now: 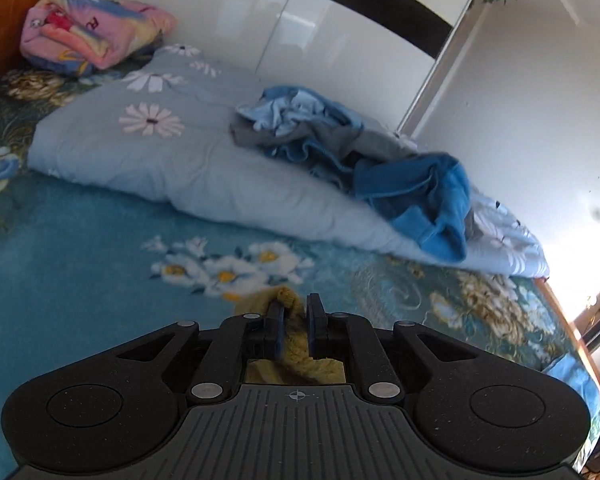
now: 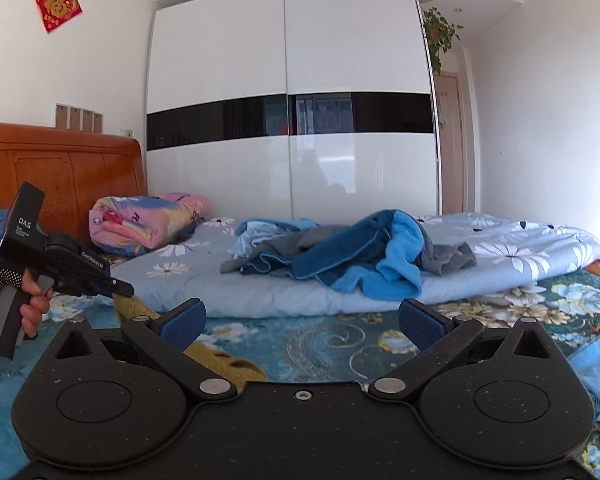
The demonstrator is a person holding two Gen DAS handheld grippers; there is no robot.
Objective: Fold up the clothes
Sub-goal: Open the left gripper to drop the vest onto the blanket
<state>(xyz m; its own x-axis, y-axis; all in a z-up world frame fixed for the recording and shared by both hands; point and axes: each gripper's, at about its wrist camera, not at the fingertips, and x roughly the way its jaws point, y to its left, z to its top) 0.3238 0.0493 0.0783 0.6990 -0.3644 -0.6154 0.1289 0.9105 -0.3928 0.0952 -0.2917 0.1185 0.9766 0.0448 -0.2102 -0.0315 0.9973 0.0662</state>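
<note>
My left gripper (image 1: 294,322) is shut on a mustard-yellow cloth (image 1: 290,346), held just above the blue floral bedspread (image 1: 80,280). In the right wrist view the left gripper (image 2: 120,288) shows at the left, with the yellow cloth (image 2: 220,356) hanging from it and trailing under my right gripper. My right gripper (image 2: 302,322) is open and empty above the bedspread (image 2: 320,344). A heap of blue and grey clothes (image 1: 364,152) lies on a folded light-blue daisy quilt (image 1: 148,160); the heap also shows in the right wrist view (image 2: 352,252).
A folded pink and blue blanket (image 1: 92,28) lies by the orange wooden headboard (image 2: 68,168). A white wardrobe (image 2: 292,100) stands behind the bed. A light-blue cloth (image 2: 596,376) lies at the bed's right side. The bed's wooden edge (image 1: 572,320) runs along the right.
</note>
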